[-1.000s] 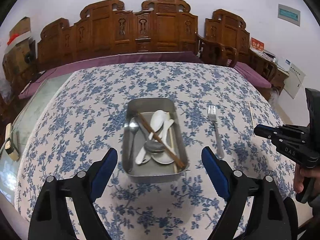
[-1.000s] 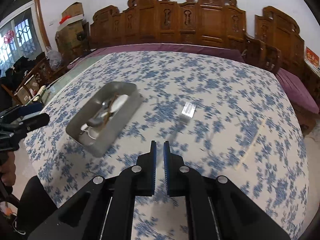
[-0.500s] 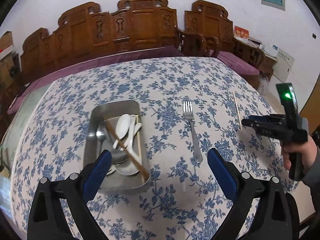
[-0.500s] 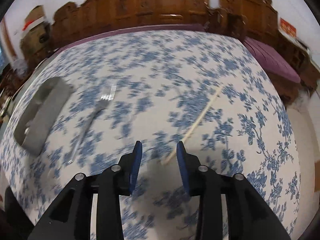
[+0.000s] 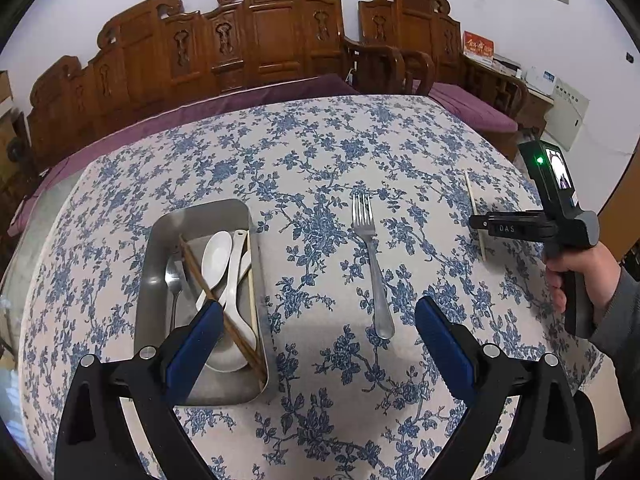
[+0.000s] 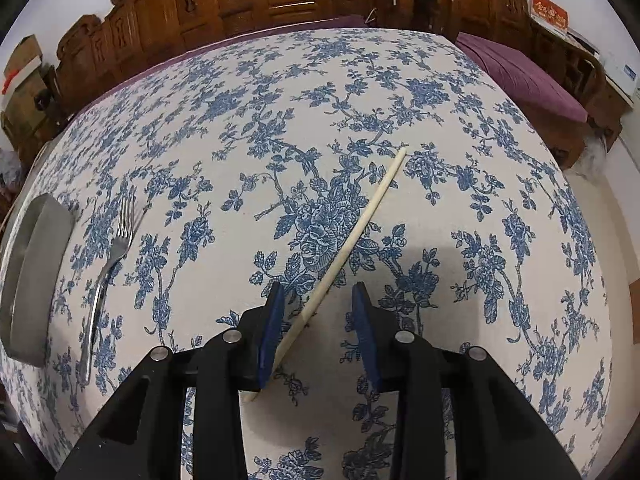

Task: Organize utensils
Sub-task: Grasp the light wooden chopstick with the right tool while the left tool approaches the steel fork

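Observation:
A steel tray on the floral tablecloth holds white spoons, a metal spoon and brown chopsticks. A metal fork lies right of the tray; it also shows in the right wrist view. A pale chopstick lies near the table's right edge. My left gripper is open and empty, above the table between tray and fork. My right gripper is open, low over the pale chopstick, whose near end runs between its fingers close to the left finger.
The tray's side shows at the far left of the right wrist view. Carved wooden benches with purple cushions stand behind and right of the table. The table's right edge drops off close to the chopstick.
My right gripper has opened wider and come down over the pale chopstick. My left gripper has shifted right, so the tray now sits at its left.

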